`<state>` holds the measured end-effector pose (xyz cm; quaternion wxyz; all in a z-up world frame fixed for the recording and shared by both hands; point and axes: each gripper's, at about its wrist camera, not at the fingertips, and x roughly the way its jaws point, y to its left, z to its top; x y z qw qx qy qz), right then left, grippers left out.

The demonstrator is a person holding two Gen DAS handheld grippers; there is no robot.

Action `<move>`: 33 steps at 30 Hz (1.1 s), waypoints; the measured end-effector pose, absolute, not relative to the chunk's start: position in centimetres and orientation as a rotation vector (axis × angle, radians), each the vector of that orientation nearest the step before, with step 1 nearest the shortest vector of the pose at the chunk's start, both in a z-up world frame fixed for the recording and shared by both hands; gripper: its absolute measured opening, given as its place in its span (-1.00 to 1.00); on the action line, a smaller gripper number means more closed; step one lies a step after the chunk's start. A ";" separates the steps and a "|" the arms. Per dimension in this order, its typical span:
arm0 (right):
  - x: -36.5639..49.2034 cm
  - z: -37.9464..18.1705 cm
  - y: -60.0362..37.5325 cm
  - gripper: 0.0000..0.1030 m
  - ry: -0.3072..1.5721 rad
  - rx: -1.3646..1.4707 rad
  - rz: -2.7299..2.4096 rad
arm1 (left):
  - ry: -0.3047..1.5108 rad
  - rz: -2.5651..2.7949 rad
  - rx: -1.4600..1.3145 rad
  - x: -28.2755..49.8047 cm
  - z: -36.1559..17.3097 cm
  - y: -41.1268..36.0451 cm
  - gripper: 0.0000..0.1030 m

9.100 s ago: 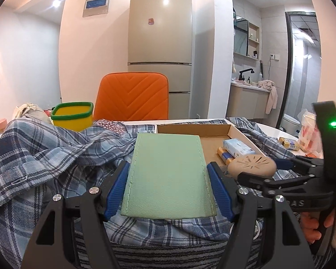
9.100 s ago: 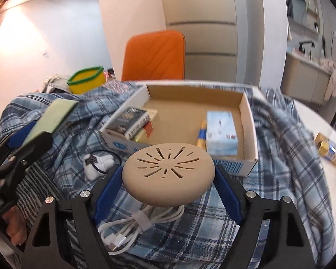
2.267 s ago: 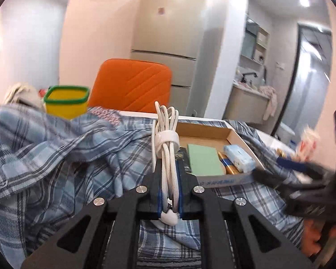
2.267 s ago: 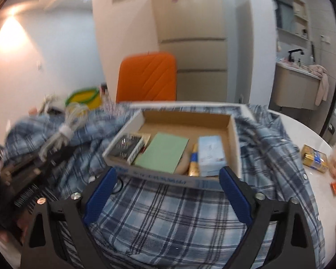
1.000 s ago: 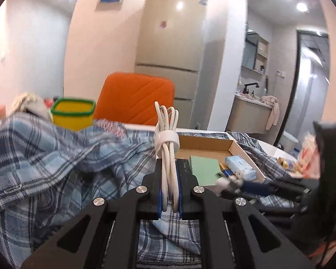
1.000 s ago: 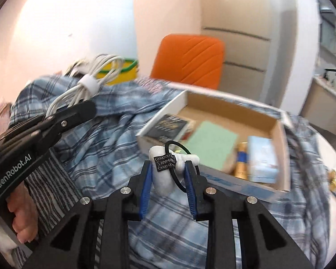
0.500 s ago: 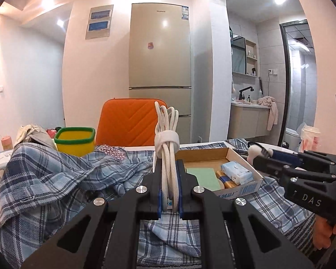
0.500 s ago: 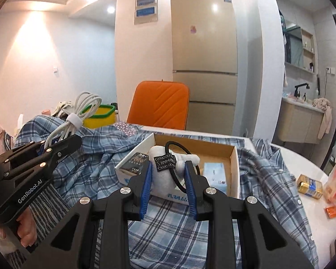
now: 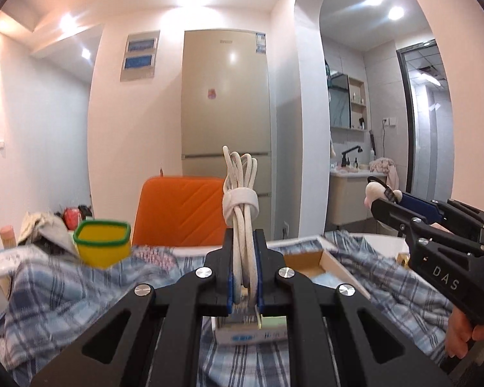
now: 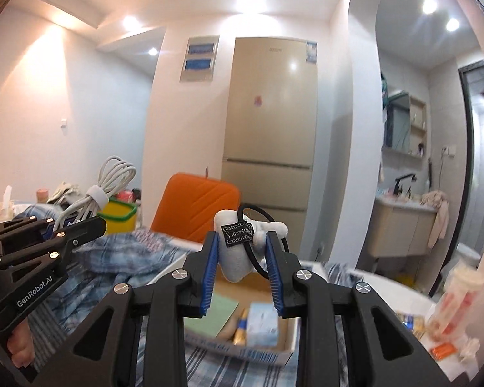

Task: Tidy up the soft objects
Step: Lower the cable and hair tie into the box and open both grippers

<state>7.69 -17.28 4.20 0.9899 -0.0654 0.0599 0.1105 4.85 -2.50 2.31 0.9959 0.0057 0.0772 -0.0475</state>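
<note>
- The left gripper (image 9: 244,269) is clamped on a coiled white cable (image 9: 240,193) cinched by a white strap, loops standing upright.
- The right gripper (image 10: 242,269) pinches a small white plush charm (image 10: 234,259) with a black hair tie (image 10: 267,222) and a black tag whose print is probably too small to read.
- Both hang above the cardboard box (image 10: 264,351) on the plaid shirt (image 9: 64,287).
- Gripper bodies read "GenRobot.AI" and "DAS".

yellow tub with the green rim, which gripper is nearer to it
Left. The left gripper, shut on the white cable bundle, sits just in front of the yellow tub. The right gripper, shut on the plush toy, is over the cardboard box.
</note>
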 end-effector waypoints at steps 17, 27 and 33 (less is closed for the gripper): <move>18.2 0.4 -17.4 -0.41 0.376 -0.041 0.221 | 0.291 -0.123 0.003 12.5 -1.0 -3.9 -0.83; 22.0 -4.8 -16.0 -0.41 0.655 -0.055 0.323 | 0.422 -0.132 -0.041 14.3 -2.5 -3.6 -0.83; 22.5 -6.2 -16.4 -0.19 0.694 -0.045 0.315 | 0.423 -0.140 -0.030 14.1 -2.5 -3.9 -0.83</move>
